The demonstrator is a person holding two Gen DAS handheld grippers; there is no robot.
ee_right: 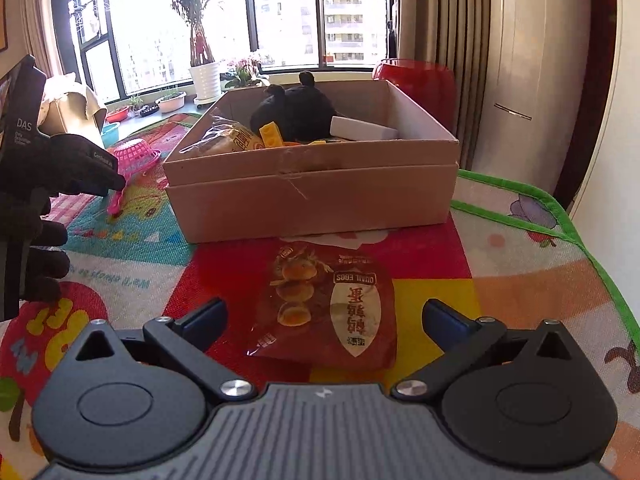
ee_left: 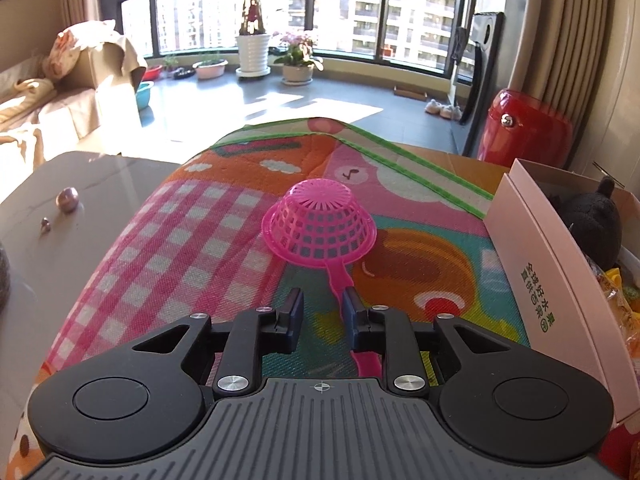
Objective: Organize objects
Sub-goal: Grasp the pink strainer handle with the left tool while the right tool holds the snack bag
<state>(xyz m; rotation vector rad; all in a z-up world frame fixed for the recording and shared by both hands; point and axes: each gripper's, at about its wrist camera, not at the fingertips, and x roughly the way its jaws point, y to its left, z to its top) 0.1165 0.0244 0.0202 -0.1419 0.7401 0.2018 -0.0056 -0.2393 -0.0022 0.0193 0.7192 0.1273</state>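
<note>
A pink plastic strainer [ee_left: 320,228] lies bowl-down on the colourful play mat [ee_left: 192,232]. Its handle runs back between the fingers of my left gripper [ee_left: 322,300], touching the right finger; the jaws stand partly apart and do not clamp it. The strainer also shows in the right wrist view [ee_right: 134,158], behind the gloved left hand [ee_right: 52,176]. My right gripper [ee_right: 326,312] is wide open, its fingers either side of a red quail-egg snack packet [ee_right: 332,304] lying flat on the mat. A cardboard box [ee_right: 312,196] just beyond holds a black plush toy [ee_right: 296,110], snack bags and yellow bricks.
The box's pink side [ee_left: 540,260] stands at the right of the strainer. A grey table surface [ee_left: 80,200] at the left carries a small ball [ee_left: 68,199] and a bead. A red stool [ee_left: 524,128] stands behind the table. The mat's green edge [ee_right: 592,248] runs at right.
</note>
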